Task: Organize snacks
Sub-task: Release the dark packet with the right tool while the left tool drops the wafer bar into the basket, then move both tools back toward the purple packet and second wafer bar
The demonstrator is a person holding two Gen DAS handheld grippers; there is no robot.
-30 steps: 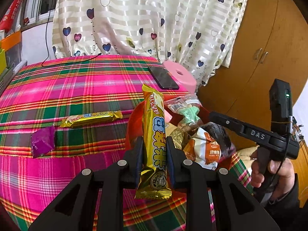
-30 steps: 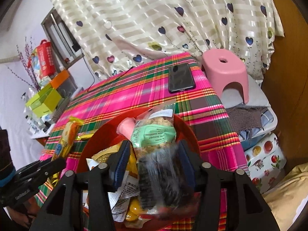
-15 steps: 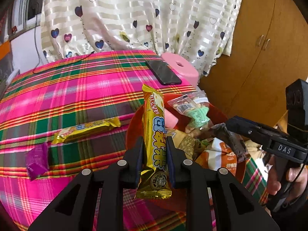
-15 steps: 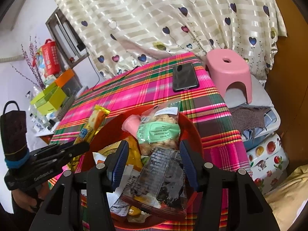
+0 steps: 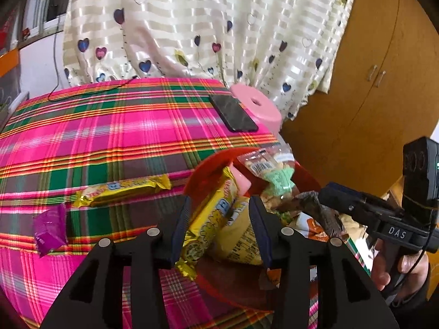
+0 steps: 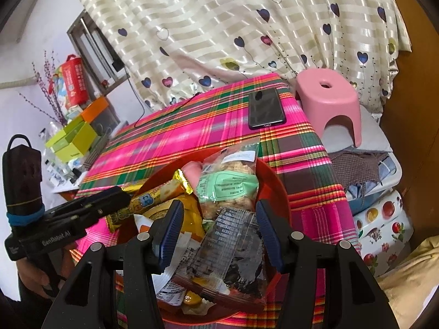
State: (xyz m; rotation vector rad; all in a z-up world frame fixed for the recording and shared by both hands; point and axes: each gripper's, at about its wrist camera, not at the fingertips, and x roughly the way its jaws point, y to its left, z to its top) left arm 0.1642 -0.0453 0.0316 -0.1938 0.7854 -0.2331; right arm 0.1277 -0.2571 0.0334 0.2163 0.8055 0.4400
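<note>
1. The left wrist view alone shows a second long yellow foil snack bar [image 5: 123, 193] and a small purple wrapper [image 5: 49, 230] lying loose on the pink-and-green plaid tablecloth [image 5: 123, 137], both outside the round red plastic bowl [image 5: 208, 164].
2. The right wrist view alone shows the whole pink plastic stool [image 6: 328, 101] beside the table and the cluttered shelf of green boxes [image 6: 72, 141] at far left; both views show the black phone [image 6: 264, 108] lying flat near the far table edge.
3. The left gripper [image 5: 221, 224] has just been opening; its jaws stand apart. The long yellow snack bar [image 5: 211, 219] lies tilted between them, its far end over the bowl rim, and it looks free of the right pad, though contact with the left pad cannot be told.
4. The right gripper [image 6: 218, 229] points down over the bowl, jaws apart, with a dark crinkled packet [image 6: 227, 252] below and between them, not pinched.
5. A hand [image 5: 395, 266] grips the right tool's handle at the frame edge; the hand [image 6: 35, 277] on the left tool is mostly cut off.
6. A clear bag with a green label [image 6: 227, 183] tops the heap; the snacks beneath are largely hidden.
</note>
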